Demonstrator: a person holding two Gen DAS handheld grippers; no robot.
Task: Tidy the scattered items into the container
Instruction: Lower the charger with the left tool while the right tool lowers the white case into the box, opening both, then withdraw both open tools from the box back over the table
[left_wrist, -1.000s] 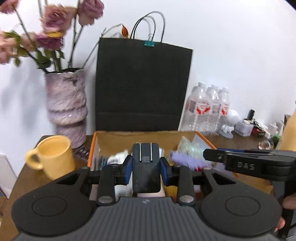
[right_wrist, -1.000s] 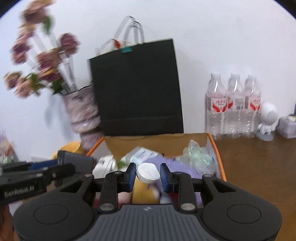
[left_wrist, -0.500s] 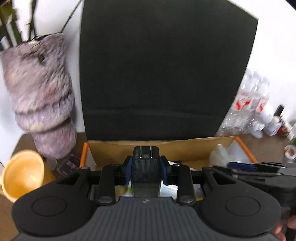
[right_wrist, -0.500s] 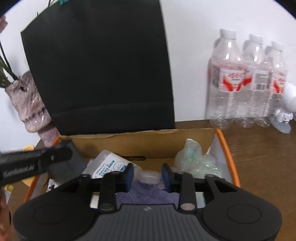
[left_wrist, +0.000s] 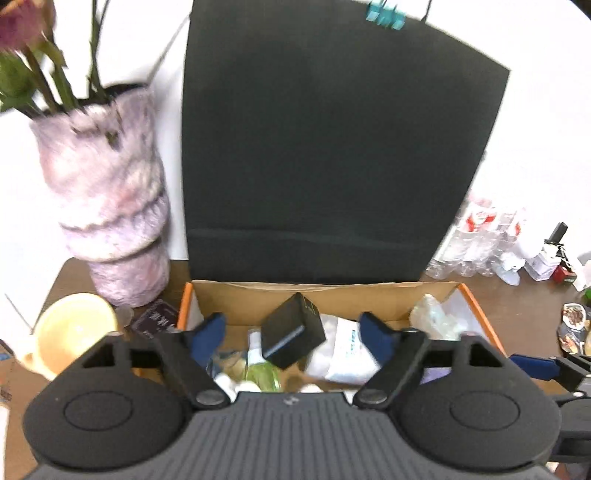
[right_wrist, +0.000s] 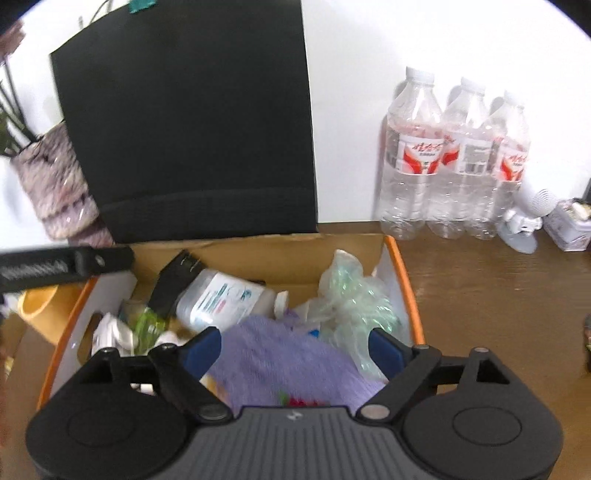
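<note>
An orange-rimmed cardboard box (left_wrist: 185, 301) (right_wrist: 403, 284) holds several items. My left gripper (left_wrist: 291, 332) hovers over it, jaws opening wide. A small black box (left_wrist: 293, 330) lies tilted and loose between the blue pads (left_wrist: 207, 332), touching neither. Beside it are a green bottle (left_wrist: 263, 371) and a white wipes pack (left_wrist: 345, 352). My right gripper (right_wrist: 293, 349) is also over the box, jaws opening, with nothing gripped. A purple cloth (right_wrist: 280, 362) lies under it, next to a white bottle (right_wrist: 221, 299), a bubble-wrap bag (right_wrist: 351, 295) and the black box (right_wrist: 171, 284).
A tall black paper bag (left_wrist: 332, 155) (right_wrist: 192, 129) stands right behind the box. A furry purple vase (left_wrist: 107, 206) and a yellow mug (left_wrist: 70, 332) are to its left. Water bottles (right_wrist: 454, 162), a white figurine (right_wrist: 524, 221) and small clutter (left_wrist: 554, 258) stand at the right.
Both grippers moved forward over the box and opened. The black box dropped out of the left jaws into the box. The white-capped bottle left the right jaws.
</note>
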